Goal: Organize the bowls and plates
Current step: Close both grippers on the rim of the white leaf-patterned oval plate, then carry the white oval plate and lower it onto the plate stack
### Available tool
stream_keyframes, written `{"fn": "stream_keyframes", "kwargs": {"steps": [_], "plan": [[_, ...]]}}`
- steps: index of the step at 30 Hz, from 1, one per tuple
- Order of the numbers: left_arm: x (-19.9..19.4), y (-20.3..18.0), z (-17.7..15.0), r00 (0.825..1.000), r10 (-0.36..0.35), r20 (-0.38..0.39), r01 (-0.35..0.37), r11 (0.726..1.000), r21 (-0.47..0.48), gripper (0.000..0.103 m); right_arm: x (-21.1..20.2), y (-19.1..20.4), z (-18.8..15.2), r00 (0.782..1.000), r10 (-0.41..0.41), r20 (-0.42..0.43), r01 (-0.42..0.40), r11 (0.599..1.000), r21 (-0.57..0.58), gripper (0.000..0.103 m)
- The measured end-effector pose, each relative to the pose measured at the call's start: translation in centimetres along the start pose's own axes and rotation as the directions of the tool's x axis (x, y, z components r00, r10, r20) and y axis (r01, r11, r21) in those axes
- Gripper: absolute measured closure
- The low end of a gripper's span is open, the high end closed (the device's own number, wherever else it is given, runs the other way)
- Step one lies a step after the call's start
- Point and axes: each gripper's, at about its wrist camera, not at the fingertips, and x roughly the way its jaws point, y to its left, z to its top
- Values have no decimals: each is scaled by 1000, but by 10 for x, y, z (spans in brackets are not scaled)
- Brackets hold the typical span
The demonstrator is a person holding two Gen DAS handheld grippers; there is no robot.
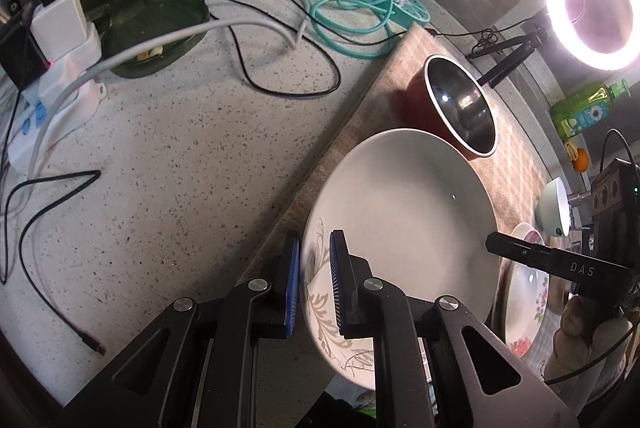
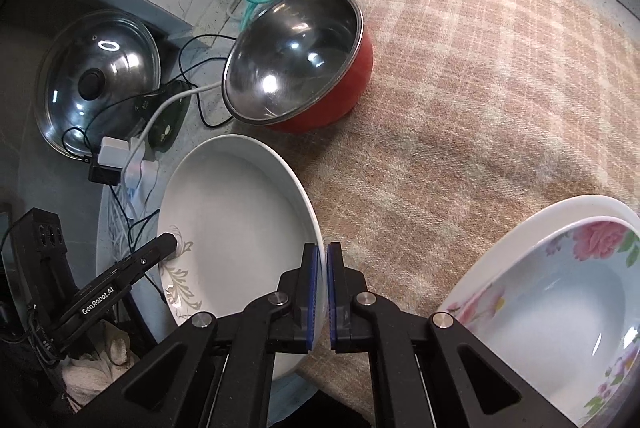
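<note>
Here, at about nine o'clock in the left wrist view, a speckled stone counter (image 1: 180, 155) is seen, crossed by black, white and teal cables. Toward one o'clock a checked, woven cloth (image 1: 376, 107) is laid over it. On that cloth, near two o'clock, a round bowl (image 1: 460, 103) is set, red enamel outside and polished steel inside.

A wide, shallow white plate (image 1: 400, 228), glazed smooth and printed with a grey feathery leaf pattern on one side, is held between the two tools. Its patterned rim is pinched by the left gripper (image 1: 314, 284): the ribbed blue pads (image 1: 336, 280) are drawn in on either side of the thin edge, with only the rim between them. At three o'clock the opposite rim is met by the black finger of the right gripper (image 1: 520, 248).

In the right wrist view the same plate (image 2: 236, 228) is seen at eight o'clock, its plain rim clamped edge-on by the right gripper (image 2: 323, 292), whose blue pads (image 2: 314, 292) are almost together on it. The steel-lined bowl (image 2: 296, 55) is found at eleven o'clock, well apart from the plate. A domed glass lid (image 2: 100, 75) with a black knob is lying at ten o'clock. At four o'clock two nested dishes with rose prints (image 2: 560, 292), glossy and deep, are resting on the cloth (image 2: 480, 87).
</note>
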Motion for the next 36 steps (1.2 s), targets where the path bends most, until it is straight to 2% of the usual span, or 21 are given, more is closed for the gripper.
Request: {"fn": "stream_keyframes", "kwargs": {"steps": [8,17,28,36], "plan": [[-12,-30,5,999,-32,27,31,998,49,90,-35,-18,-6,999,13,43,-14,1000,28,98],[-13,-89,5,995,-92,26,87,984,152,90,-85,-64,-27,994,-2,109,-9,994,108,98],[14,-160,-15,986,-157,-50,164,953,256,90,-125,-132,-65,986,-53,160,13,971,240,98],[33,-193,-31,981,-168,-101,191,933,304,90,-132,-166,-91,984,-82,160,28,948,316,98]]}}
